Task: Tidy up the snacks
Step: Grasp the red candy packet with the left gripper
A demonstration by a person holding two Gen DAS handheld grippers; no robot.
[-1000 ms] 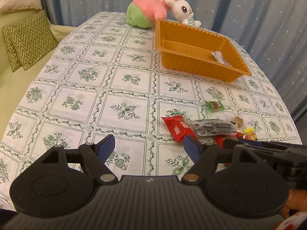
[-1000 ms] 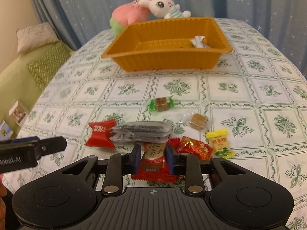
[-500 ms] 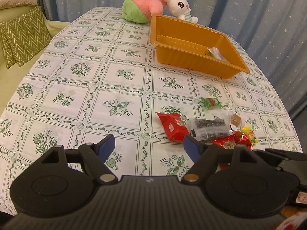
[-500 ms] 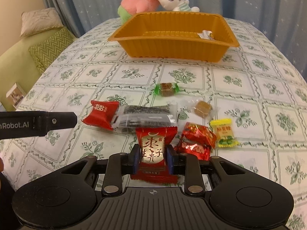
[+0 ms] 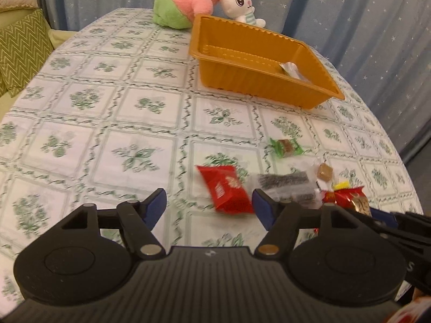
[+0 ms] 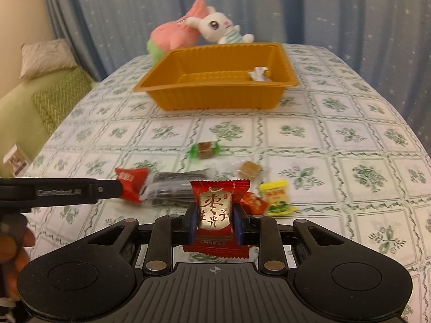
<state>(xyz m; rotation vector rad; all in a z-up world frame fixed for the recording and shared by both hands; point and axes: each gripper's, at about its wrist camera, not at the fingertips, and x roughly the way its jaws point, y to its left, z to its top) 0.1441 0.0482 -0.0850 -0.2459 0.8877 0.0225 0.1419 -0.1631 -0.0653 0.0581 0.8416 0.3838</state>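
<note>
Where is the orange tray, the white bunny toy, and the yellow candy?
orange tray (image 6: 215, 99): right wrist view, on its ribbed front wall.
white bunny toy (image 6: 215, 25): right wrist view, on its face.
yellow candy (image 6: 277, 197): right wrist view, on the middle of its wrapper.

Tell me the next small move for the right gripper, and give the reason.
Probably carry it forward to the orange tray and release there. The right gripper is shut on the red date snack packet, already lifted clear of the tablecloth, and the tray holds only one wrapped candy.
</note>
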